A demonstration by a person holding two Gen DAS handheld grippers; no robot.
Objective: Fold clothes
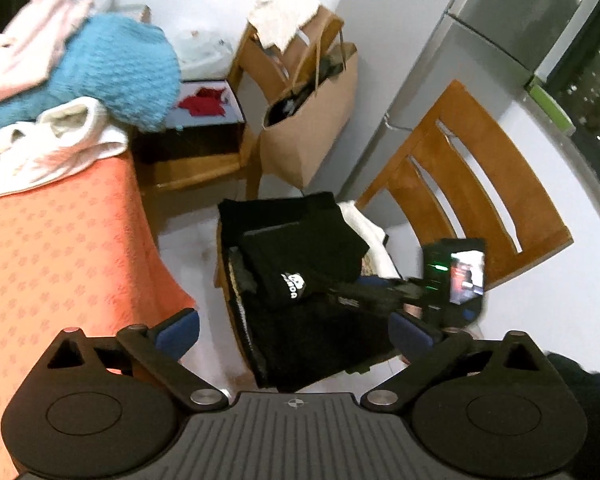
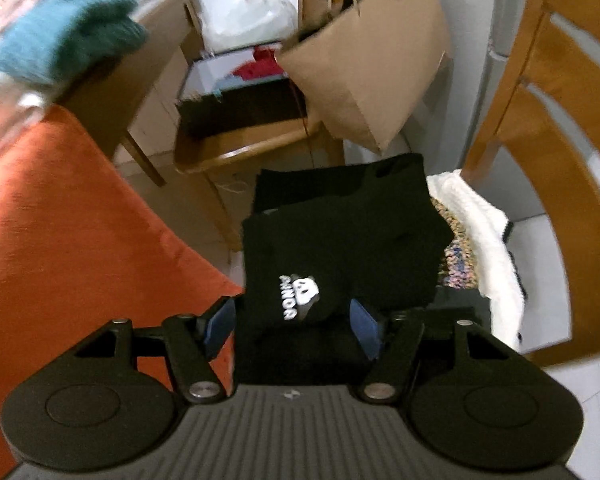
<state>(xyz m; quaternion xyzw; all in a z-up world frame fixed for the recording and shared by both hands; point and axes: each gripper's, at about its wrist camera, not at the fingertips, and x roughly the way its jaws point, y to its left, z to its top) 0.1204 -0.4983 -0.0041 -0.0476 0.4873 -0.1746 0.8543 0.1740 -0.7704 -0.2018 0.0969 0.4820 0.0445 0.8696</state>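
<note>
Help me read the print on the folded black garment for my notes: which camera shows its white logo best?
The right wrist view: the white logo sits large and near centre on the folded black garment, just ahead of the fingers. In the left wrist view the logo is smaller and harder to read.

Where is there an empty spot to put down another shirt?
The orange tablecloth is bare on its near part, below the white garment and blue knit heaped at its far end. The wooden chair seat is crowded with the black folded clothes and a white knit. The far chair holds a box and a paper bag.
</note>
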